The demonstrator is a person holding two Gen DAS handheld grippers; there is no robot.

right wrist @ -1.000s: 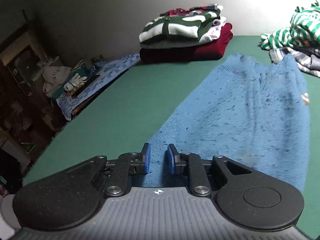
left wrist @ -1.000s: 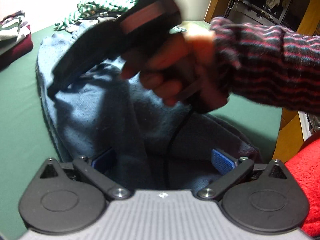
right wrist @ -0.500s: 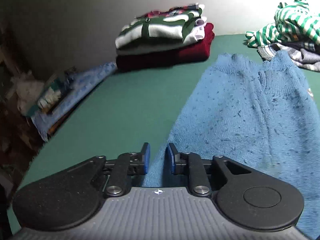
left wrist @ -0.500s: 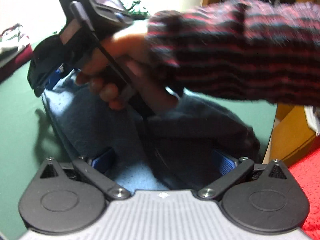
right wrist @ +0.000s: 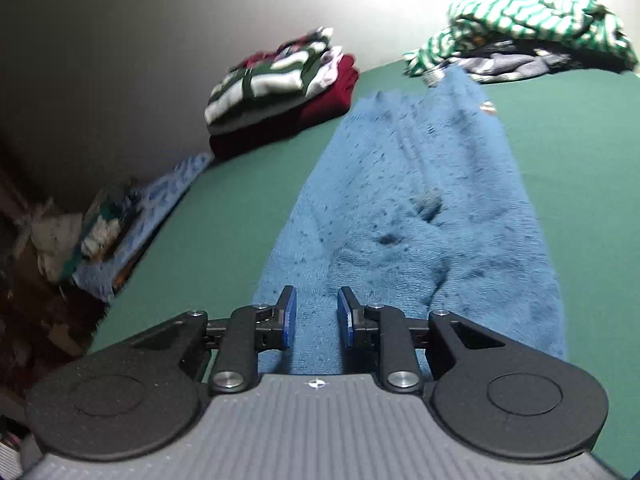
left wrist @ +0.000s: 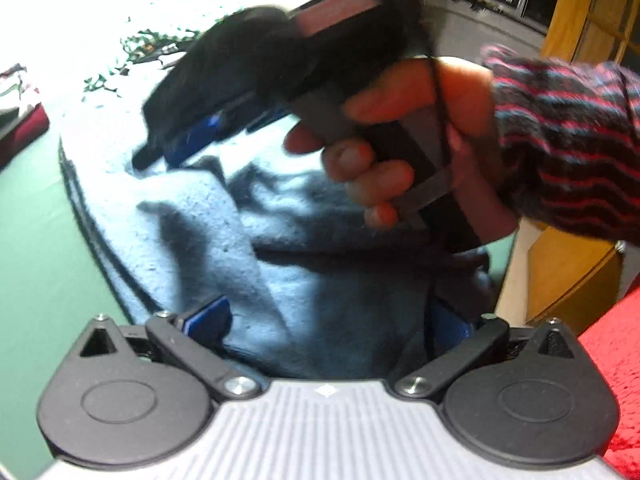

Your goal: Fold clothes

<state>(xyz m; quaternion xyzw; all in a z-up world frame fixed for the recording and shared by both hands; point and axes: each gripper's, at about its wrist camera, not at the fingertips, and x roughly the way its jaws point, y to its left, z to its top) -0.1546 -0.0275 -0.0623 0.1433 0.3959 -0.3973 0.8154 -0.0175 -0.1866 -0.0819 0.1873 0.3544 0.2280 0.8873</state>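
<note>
Blue knit garment (right wrist: 420,216), speckled with dark flecks, lay lengthwise on green surface (right wrist: 248,200), stretching away toward far clothes. Rumpled in the middle, with soft ridges and a small bump; far edge wavy, ribbed. Small pale tag or patch near far right edge, too blurred to read. Near end bunched and thicker, reaching right up to camera. In left wrist view, same blue knit garment (left wrist: 224,248) looked creased and folded over itself, deep shadows across it, left edge curving along the green surface (left wrist: 36,240).
</note>
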